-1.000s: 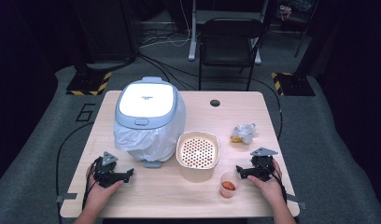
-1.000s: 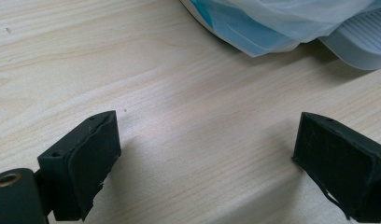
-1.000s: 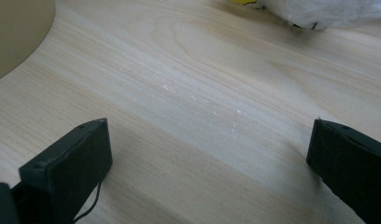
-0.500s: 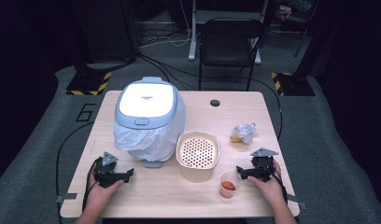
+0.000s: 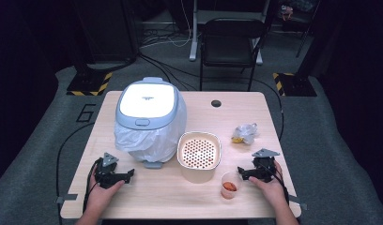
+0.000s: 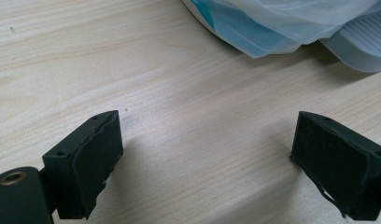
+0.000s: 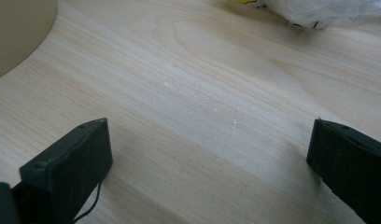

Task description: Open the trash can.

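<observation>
Both my grippers, left gripper (image 5: 128, 174) and right gripper (image 5: 240, 173), rest wide open and empty on the bench (image 5: 199, 201); cup (image 5: 230, 186) sits just beside the right 1, so approach low, square, slow.

I see the light wood desk (image 5: 147, 197) carrying a lidded bin with white liner (image 5: 147, 119), a perforated beige container (image 5: 199, 157), a small cup (image 5: 229, 185) and a crumpled wrapper (image 5: 244, 132).
</observation>
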Demonstrator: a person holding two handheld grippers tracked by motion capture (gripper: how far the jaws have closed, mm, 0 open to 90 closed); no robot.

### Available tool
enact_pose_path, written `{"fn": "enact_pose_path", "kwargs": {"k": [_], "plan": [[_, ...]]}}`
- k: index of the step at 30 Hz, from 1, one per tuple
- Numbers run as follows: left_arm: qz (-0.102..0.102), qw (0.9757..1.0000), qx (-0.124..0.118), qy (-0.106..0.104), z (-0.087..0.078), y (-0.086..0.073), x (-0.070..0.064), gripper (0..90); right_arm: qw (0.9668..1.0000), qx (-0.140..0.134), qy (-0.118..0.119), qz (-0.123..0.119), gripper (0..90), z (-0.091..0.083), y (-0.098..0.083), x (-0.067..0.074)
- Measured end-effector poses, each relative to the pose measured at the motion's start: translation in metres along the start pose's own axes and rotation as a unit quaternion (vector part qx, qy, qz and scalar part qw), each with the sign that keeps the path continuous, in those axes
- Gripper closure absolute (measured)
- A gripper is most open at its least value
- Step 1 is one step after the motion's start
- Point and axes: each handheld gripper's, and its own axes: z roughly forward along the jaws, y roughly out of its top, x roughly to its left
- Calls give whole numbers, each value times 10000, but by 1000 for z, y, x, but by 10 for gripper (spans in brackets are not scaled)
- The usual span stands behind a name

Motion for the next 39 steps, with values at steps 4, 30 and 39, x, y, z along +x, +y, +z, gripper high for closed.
{"fn": "enact_pose_path", "kwargs": {"k": [4,30,39], "plan": [[12,10000,-17,-60,-3,0,0,157,10000,-18,10,-45,0,1,0,-1],[-846,9950,-343,-408,-27,24,-57,457,10000,-10,4,7,1,0,0,0],[-667,9962,-450,-347,-17,38,-85,552,10000,-14,3,8,1,0,0,0]]}}
